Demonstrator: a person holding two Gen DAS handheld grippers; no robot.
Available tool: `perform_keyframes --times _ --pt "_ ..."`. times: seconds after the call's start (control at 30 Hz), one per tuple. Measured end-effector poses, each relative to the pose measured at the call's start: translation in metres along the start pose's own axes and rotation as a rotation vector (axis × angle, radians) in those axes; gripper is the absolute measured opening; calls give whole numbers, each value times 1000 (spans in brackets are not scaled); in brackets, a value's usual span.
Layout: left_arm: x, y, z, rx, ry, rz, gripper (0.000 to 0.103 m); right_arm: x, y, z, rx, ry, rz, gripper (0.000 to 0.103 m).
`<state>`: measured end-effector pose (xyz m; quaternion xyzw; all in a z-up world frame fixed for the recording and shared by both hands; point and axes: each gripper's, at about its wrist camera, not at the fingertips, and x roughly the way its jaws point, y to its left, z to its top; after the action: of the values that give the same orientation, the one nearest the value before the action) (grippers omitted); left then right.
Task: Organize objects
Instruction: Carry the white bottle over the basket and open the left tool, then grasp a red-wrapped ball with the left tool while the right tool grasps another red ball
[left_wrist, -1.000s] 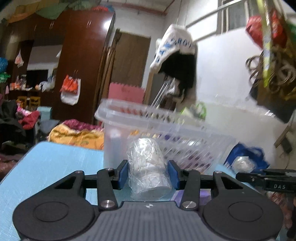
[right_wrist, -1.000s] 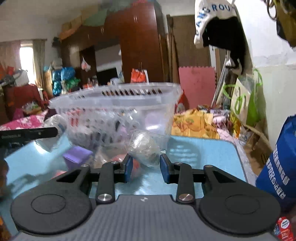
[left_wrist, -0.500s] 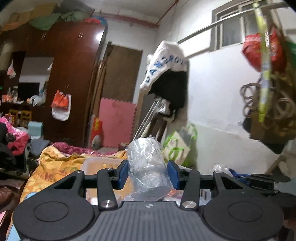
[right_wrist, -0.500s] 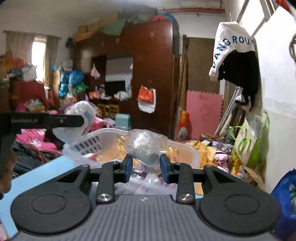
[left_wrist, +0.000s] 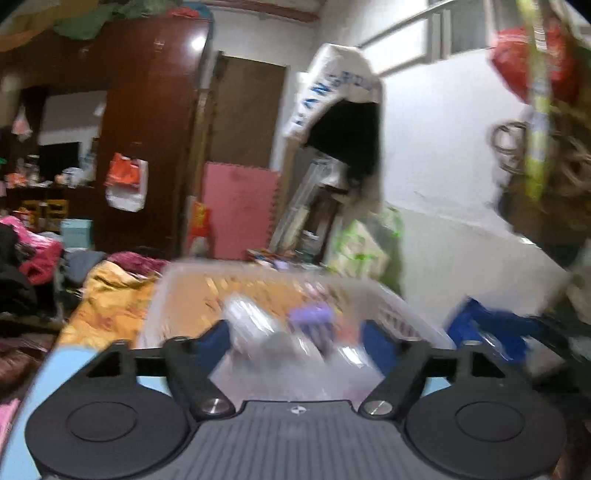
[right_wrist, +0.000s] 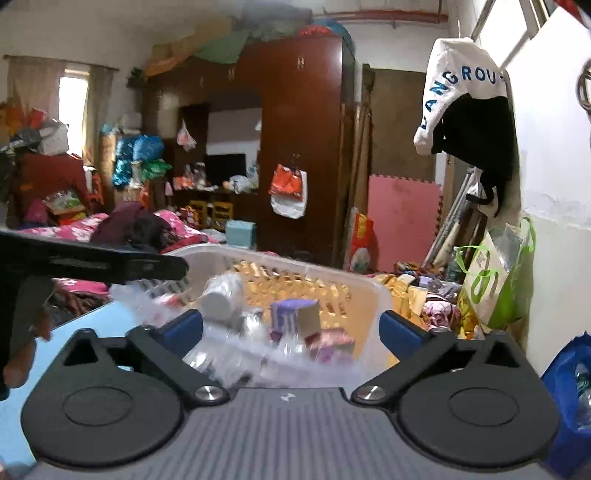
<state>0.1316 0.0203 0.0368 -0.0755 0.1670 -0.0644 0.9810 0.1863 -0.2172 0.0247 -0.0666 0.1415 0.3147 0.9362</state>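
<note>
Left hand-held gripper (left_wrist: 295, 341): jaws opening, blue pads wide apart, nothing pressed between them; view blurred. Ahead and below, clear plastic basket (left_wrist: 399, 314) on the light-blue desk (left_wrist: 55, 373). A crumpled clear cup (left_wrist: 251, 325) sits inside it beside a purple box (left_wrist: 312, 314). Right hand-held gripper (right_wrist: 291, 328): jaws opening, pads spread, gripping nothing, above the same basket (right_wrist: 369, 295). Inside: white-bottomed cup (right_wrist: 221, 299), purple box (right_wrist: 293, 315), crinkled plastic. Left tool (right_wrist: 92, 264) juts in at that view's left edge.
</note>
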Motion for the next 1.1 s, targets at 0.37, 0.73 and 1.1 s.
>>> perform_keyframes --times 0.37,0.73,1.1 --pt "16 -49 -93 121 254 -50 83 27 -24 -64 121 165 90 82" --pt "16 -20 -95 105 282 20 58 61 -29 -59 157 244 81 63" --pt "7 -2 -94 84 232 -7 50 55 -34 -73 151 216 55 49"
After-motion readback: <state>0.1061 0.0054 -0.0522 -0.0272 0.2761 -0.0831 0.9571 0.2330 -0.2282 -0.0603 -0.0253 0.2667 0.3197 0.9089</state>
